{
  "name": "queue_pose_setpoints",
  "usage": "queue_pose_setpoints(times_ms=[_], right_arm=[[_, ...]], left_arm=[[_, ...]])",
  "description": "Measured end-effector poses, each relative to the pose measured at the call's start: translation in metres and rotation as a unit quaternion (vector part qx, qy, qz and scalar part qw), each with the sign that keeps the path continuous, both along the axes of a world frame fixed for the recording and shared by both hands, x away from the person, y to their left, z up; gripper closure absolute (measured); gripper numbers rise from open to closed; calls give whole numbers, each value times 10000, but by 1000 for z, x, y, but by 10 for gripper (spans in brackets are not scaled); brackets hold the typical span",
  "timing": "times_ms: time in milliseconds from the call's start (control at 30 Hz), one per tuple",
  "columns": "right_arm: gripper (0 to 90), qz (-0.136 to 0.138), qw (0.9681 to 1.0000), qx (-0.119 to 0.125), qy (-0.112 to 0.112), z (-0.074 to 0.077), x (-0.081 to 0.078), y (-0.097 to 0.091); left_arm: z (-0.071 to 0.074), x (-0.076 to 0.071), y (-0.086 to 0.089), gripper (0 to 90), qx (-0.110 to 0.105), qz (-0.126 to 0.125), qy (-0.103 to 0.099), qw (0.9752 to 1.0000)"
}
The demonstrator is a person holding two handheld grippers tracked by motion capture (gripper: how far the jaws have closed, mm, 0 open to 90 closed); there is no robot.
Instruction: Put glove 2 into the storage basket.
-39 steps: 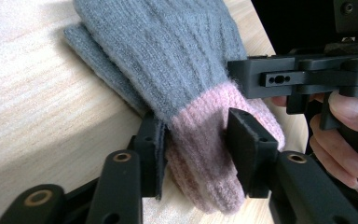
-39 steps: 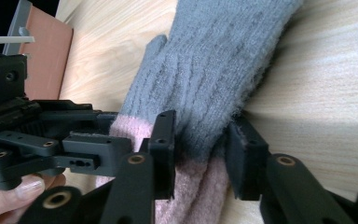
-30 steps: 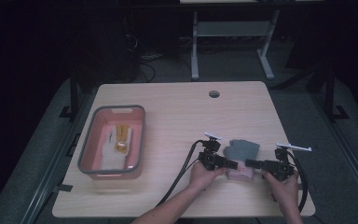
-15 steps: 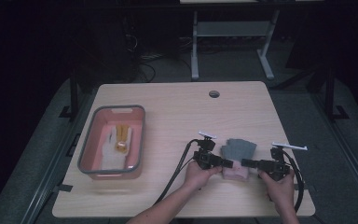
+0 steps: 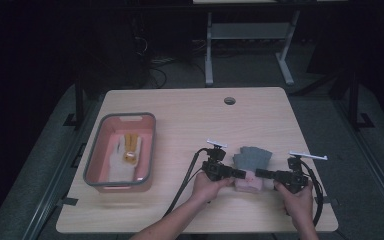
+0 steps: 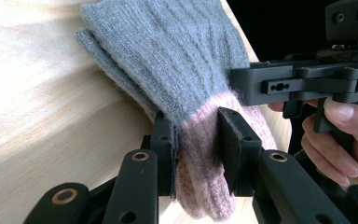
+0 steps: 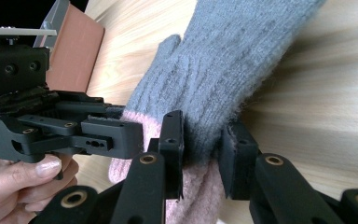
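Where the 2 black jaws of the left gripper (image 6: 196, 154) meet the knitted glove (image 6: 182, 79), they are clamped on its pink cuff, the pads pressing the wool from both sides just below the line where pink turns to grey; these jaws have just been closing, with the cuff between them. In the right gripper view, the right gripper (image 7: 204, 147) has its 2 jaws pinched on the same glove (image 7: 233, 60) at that same colour line, the fabric bunched between the pads. Each gripper view also shows the other gripper close by, its black body right against the cuff, with a hand's fingers (image 6: 340, 135) wrapped on its handle.

From the high view, the glove (image 5: 251, 160) lies flat on the wooden table (image 5: 190, 110), near the front edge and right of centre. Its grey fingers point to the far side and its pink cuff lies nearest the person. The left gripper (image 5: 240, 174) reaches the cuff from the left and the right gripper (image 5: 260, 173) from the right, their tips facing each other across it.

Further left, well apart from the glove, sits a pink tray (image 5: 97, 155) with a grey rim, holding a white glove (image 5: 119, 160) with an orange patch. No writing or brand can be read on anything.
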State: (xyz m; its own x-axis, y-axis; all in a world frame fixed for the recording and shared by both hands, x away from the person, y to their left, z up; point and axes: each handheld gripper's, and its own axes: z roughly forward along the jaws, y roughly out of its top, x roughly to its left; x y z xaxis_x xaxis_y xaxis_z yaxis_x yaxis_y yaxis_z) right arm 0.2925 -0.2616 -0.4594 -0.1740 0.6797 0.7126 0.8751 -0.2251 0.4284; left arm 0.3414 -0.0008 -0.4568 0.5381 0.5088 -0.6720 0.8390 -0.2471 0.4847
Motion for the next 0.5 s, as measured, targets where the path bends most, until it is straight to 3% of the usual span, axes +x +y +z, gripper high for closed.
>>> queue_pose_setpoints(times_ms=[500], right_arm=[[728,208,9994,-5,-260,14,3,18]], left_arm=[[14,0,22,695,-90,3,-160,9998]])
